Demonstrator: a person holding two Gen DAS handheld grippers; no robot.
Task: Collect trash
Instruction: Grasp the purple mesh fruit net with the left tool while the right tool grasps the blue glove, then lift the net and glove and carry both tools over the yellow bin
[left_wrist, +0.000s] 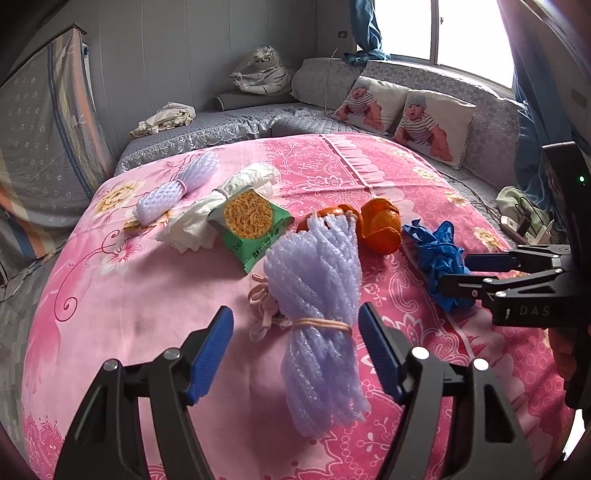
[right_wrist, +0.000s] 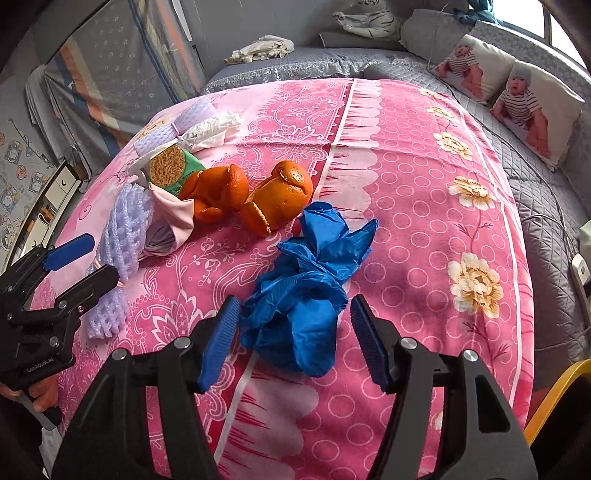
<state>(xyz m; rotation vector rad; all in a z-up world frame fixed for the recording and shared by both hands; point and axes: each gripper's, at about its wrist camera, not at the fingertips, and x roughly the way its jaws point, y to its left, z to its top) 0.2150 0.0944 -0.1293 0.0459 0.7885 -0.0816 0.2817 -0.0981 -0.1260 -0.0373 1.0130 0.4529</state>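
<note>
Between the spread pads of the left claw (left_wrist: 295, 350) lies a lilac foam-net bundle (left_wrist: 317, 314) tied with a rubber band (left_wrist: 321, 324); neither pad touches it. Beside it, the right claw (right_wrist: 293, 338) also stands spread, straddling a crumpled blue glove (right_wrist: 306, 280) without pressing it. Both rest on the pink floral bedspread (right_wrist: 406, 221). Just beyond sit two orange peels (right_wrist: 279, 195), then a green noodle packet (left_wrist: 249, 225), white crumpled plastic (left_wrist: 207, 214) and a second foam net (left_wrist: 177, 184).
</note>
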